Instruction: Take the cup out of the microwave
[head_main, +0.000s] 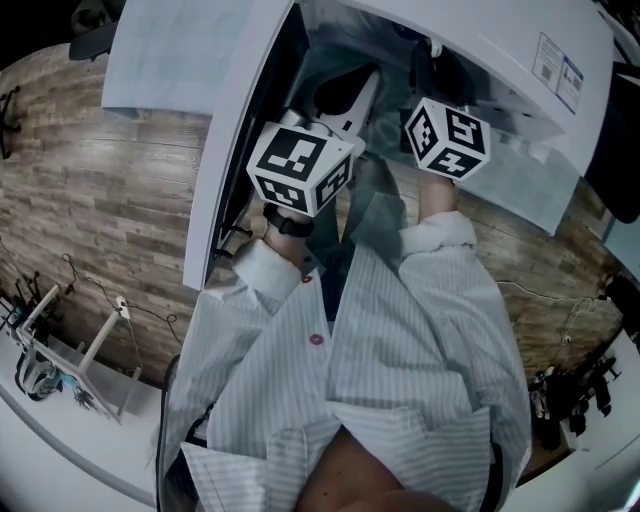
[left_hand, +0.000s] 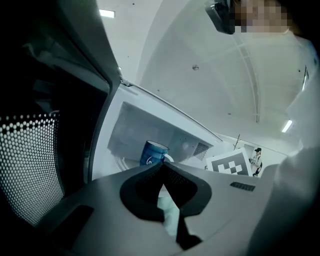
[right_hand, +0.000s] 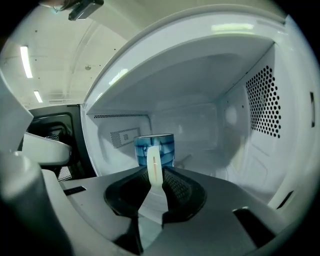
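A blue patterned cup (right_hand: 156, 144) with a white handle (right_hand: 154, 164) stands inside the white microwave (right_hand: 260, 110), whose door (left_hand: 30, 160) hangs open at the left. My right gripper (right_hand: 154, 175) reaches into the cavity, and its jaws are shut on the cup's handle. My left gripper (left_hand: 161, 167) hangs at the door opening, its jaws together with nothing between them; the cup (left_hand: 151, 152) stands beyond its tips. In the head view both marker cubes, the left (head_main: 300, 165) and the right (head_main: 445, 135), sit in front of the microwave (head_main: 520, 60); the cup is hidden there.
The open door (head_main: 235, 150) stands close on the left of my left gripper. Perforated vents line the cavity's right wall (right_hand: 262, 100). A wood-patterned floor (head_main: 110, 200) lies below, and a white surface with a rack (head_main: 60, 360) is at the lower left.
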